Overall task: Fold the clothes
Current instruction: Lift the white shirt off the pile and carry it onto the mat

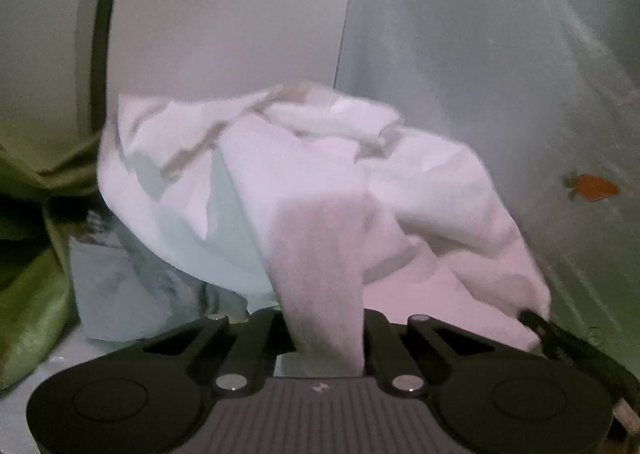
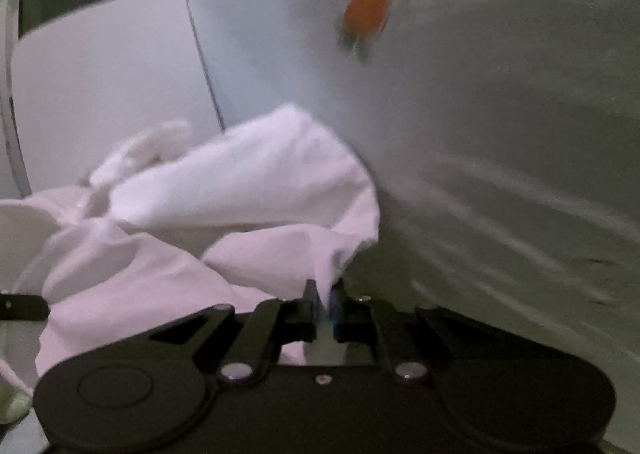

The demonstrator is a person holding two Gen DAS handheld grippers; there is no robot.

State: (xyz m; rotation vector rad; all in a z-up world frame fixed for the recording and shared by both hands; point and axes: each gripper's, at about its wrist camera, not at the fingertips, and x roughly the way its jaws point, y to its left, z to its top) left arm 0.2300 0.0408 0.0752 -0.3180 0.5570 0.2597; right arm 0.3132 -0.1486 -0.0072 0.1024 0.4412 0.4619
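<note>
A: What's the setting?

B: A pale sheet printed with orange carrots (image 1: 592,186) covers the surface. It fills the right side of the left wrist view and most of the right wrist view (image 2: 372,5). A plain white wall (image 1: 224,13) stands behind it.

A: Going left to right in the left wrist view?

B: At the far left, a green cloth (image 1: 28,286) lies bunched up. Beside it is a pale blue fabric (image 1: 120,294), partly under the white garment (image 1: 280,157). The garment is crumpled in a heap in the middle, just in front of the wall.

A: And the left gripper (image 1: 324,334)?

B: A strip of the white garment runs down between its fingers, which sit close against the strip on both sides. It has the cloth pinched.

A: The right wrist view?

B: The white garment (image 2: 240,189) is piled at the left and centre, with the carrot sheet to the right. The right gripper (image 2: 324,302) is nearly closed, with a thin fold of the garment caught between its tips. The frame is blurred.
</note>
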